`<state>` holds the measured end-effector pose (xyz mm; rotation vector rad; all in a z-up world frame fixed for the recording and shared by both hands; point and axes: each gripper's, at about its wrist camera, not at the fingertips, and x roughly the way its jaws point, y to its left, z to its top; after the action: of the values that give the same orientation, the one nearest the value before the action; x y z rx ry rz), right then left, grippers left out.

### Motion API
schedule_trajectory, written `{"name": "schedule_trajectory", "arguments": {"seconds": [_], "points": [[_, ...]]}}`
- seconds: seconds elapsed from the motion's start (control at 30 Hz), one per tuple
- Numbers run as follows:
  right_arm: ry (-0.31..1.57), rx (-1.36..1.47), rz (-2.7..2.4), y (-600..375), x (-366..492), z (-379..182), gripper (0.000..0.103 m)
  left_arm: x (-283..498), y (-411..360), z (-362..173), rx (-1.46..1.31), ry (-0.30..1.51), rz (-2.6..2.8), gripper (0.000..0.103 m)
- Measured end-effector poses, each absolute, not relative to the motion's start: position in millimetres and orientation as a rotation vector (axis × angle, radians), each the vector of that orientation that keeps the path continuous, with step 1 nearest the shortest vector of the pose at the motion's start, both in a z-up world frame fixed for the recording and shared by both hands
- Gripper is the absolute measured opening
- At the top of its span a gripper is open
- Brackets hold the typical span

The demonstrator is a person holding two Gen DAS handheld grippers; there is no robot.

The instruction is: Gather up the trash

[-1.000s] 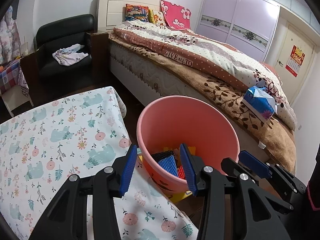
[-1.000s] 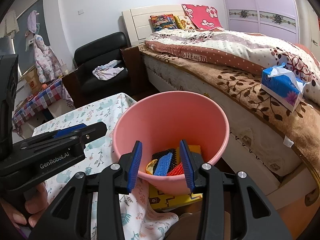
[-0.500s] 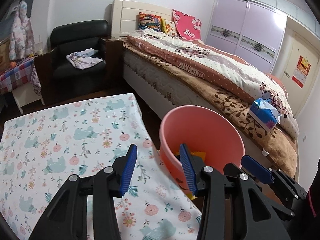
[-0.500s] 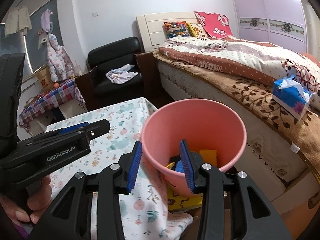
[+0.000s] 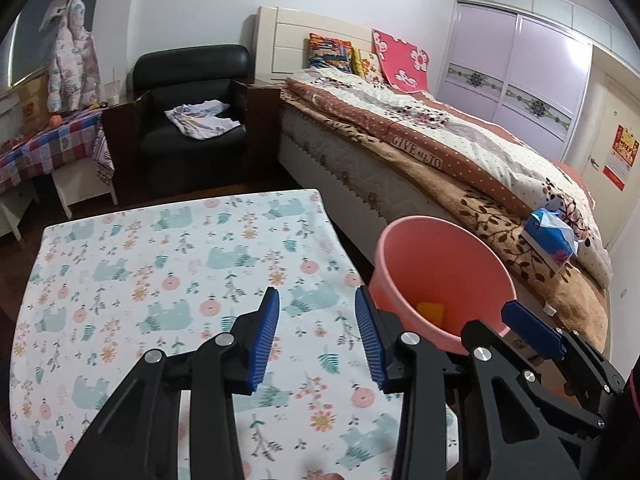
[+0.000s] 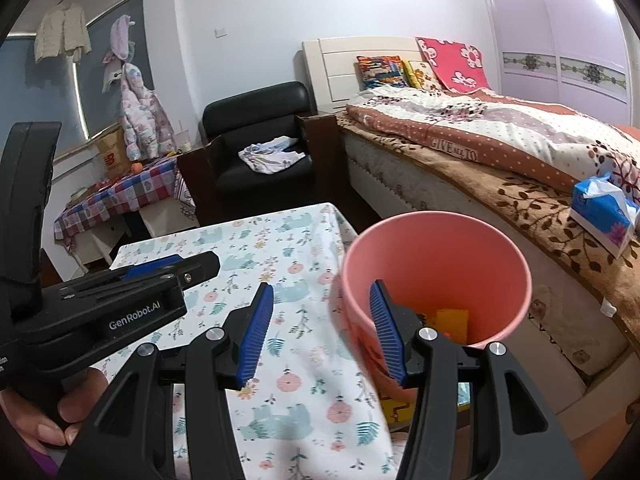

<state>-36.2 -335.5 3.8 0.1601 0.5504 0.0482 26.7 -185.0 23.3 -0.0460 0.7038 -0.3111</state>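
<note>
A pink bucket (image 5: 444,264) stands just past the right edge of a table with a floral cloth (image 5: 160,264); it also shows in the right wrist view (image 6: 436,256). Yellow trash (image 5: 431,312) lies inside it, seen too in the right wrist view (image 6: 452,322). My left gripper (image 5: 316,336) is open and empty above the cloth, left of the bucket. My right gripper (image 6: 320,332) is open and empty, its right finger in front of the bucket's near wall. The right gripper also shows at the lower right of the left wrist view (image 5: 536,336). The left gripper shows at the left of the right wrist view (image 6: 160,276).
A bed (image 5: 440,152) with blankets runs along the right, with a blue tissue pack (image 5: 550,236) on it. A black armchair (image 5: 188,120) with clothes stands behind the table. A checked side table (image 5: 48,148) is at far left. A yellow box (image 6: 394,410) lies under the bucket.
Both grippers have pulled back and swung left, away from over the bucket. The bucket now sits to the right in both views, and more of the cloth shows. Both stayed open.
</note>
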Motion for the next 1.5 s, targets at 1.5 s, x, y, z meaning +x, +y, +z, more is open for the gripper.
{"name": "schedule_trajectory", "arguments": {"seconds": [1.5], "points": [[0.541, 0.145, 0.072, -297.5, -49.2, 5.3, 0.051, 6.5, -146.9, 19.5, -0.086, 0.684, -0.271, 0.034]]}}
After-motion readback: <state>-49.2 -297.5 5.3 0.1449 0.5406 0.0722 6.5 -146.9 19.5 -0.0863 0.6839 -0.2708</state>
